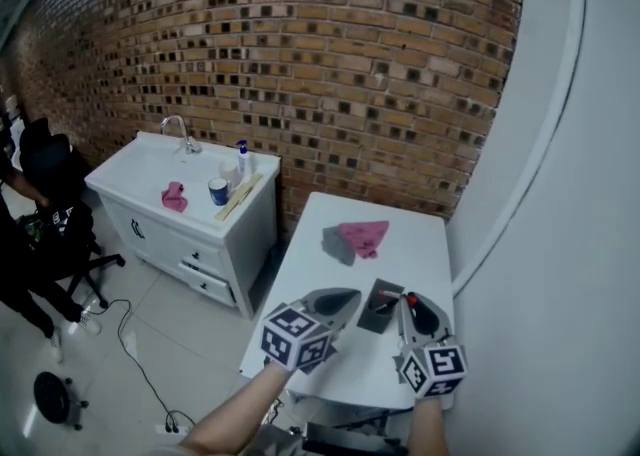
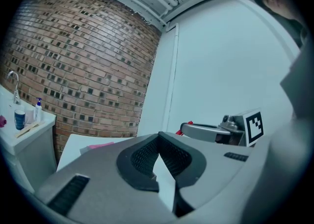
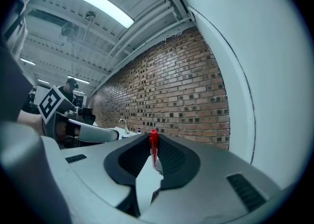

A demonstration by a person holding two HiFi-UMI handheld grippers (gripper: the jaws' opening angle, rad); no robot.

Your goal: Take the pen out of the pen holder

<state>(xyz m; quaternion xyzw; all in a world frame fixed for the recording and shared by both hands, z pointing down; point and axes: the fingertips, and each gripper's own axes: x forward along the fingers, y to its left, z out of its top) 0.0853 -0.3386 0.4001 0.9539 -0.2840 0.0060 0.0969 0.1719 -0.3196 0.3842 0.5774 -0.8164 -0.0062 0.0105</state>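
Right gripper (image 3: 154, 149) has its jaws clamped on the red pen (image 3: 153, 138); the pen stands upright between the pads, red cap sticking up past the tips. In the head view the right gripper (image 1: 406, 304) sits just to the right of the pen holder (image 1: 379, 307), a dark box on the white table (image 1: 325, 229), and the red pen (image 1: 408, 298) shows at the jaw tips, right beside the holder's right edge. Can't tell whether the pen's lower end has cleared the holder, since the jaws hide it. Left gripper (image 2: 158, 140) has its jaws together with nothing between them; in the head view the left gripper (image 1: 348, 297) is just left of the holder, near it but contact unclear, possibly there to steady it. A pink cloth (image 1: 363, 236) and a grey cloth (image 1: 337, 244) lie on the table beyond the holder, well clear of both grippers. Progress, as a judgement: the grasp is done and the pen looks raised or mostly out. What's left is to lift it fully free of the holder and carry it away, or set it down. Main risk: the thin pen slips or tilts in the pads, or drags the holder along.
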